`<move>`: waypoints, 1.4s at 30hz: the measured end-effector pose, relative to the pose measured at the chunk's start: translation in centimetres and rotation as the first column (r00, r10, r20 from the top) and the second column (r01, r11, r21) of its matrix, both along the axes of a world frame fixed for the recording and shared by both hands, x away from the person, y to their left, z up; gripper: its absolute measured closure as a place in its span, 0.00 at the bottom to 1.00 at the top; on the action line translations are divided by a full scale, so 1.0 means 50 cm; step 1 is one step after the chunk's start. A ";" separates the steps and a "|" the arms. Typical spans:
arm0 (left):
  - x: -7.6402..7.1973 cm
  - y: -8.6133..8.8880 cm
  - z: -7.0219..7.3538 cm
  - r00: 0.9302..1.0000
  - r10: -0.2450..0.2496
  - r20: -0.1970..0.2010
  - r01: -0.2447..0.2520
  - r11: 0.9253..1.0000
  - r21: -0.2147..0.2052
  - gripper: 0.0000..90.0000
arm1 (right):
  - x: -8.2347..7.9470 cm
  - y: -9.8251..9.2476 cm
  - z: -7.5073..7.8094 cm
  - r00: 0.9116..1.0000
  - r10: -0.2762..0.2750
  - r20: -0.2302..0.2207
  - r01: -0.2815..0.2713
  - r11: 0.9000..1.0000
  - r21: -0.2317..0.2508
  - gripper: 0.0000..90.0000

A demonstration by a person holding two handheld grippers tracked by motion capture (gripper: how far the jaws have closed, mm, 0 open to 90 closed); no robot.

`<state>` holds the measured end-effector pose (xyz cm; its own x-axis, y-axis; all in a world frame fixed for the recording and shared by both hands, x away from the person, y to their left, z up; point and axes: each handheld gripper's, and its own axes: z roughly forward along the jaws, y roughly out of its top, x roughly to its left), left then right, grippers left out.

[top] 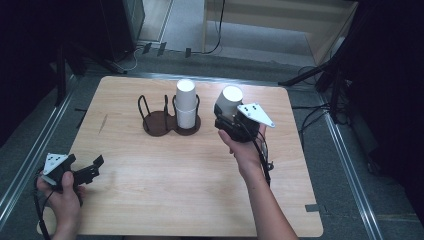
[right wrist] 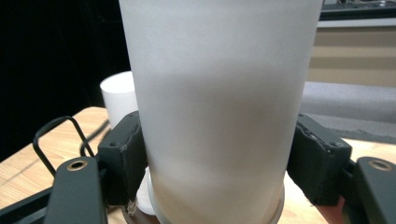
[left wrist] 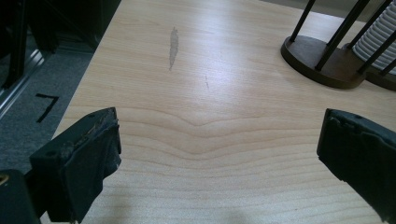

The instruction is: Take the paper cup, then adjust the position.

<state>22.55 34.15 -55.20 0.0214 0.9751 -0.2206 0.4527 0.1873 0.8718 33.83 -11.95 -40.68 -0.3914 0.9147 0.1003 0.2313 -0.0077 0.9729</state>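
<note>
Paper cup point(right wrist: 219, 107), white, upturned, judged light and easily crushed, is gripped low by the right tool point(top: 239, 124) above the worktop point(top: 165, 185); the left tool point(top: 82, 171) is held open, empty.

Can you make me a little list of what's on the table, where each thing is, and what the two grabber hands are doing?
table: light wood table
holder: dark wire cup holder with two round slots, near the far middle
stack: white cup stack, upside down, in the holder's right slot
left slot: empty
right gripper: shut on a single white cup, held beside the holder
left gripper: open, holding nothing, low at the table's near left corner
</note>
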 end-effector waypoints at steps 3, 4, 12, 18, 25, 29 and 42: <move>0.000 0.001 0.000 1.000 0.000 0.001 0.000 1.000 -0.003 0.00 | -0.007 -0.019 -0.012 1.000 -0.008 -0.004 0.008 1.000 0.003 0.31; 0.000 0.001 0.000 1.000 0.000 0.001 0.000 1.000 -0.003 0.00 | -0.007 -0.019 -0.012 1.000 -0.008 -0.004 0.008 1.000 0.003 0.31; -0.002 0.001 0.000 1.000 -0.010 0.004 0.010 1.000 -0.006 0.00 | -0.041 -0.063 -0.050 1.000 -0.024 0.001 0.024 1.000 -0.010 0.31; -0.004 0.009 -0.002 1.000 -0.012 0.015 0.013 0.999 -0.046 0.00 | -0.068 -0.093 -0.081 0.999 -0.041 -0.005 0.041 0.999 -0.025 0.31; -0.005 0.013 -0.002 1.000 -0.020 0.023 0.022 0.997 -0.068 0.00 | -0.095 -0.120 -0.111 0.999 -0.047 -0.009 0.047 0.998 -0.031 0.31; -0.003 0.031 -0.001 1.000 -0.025 0.009 0.026 0.993 -0.119 0.00 | -0.107 -0.126 -0.130 0.999 -0.043 -0.017 0.042 0.999 -0.028 0.31; -0.013 -0.051 0.082 0.977 -0.202 0.074 0.207 0.975 -0.081 0.00 | -0.125 -0.115 -0.168 0.999 -0.005 -0.033 0.002 0.996 -0.087 0.31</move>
<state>21.91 31.61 -51.08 0.2354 0.9255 -0.2966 0.4323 0.1737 0.8849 27.57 -17.71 -49.10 -0.3862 0.9218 0.0328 0.2632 0.0760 0.9618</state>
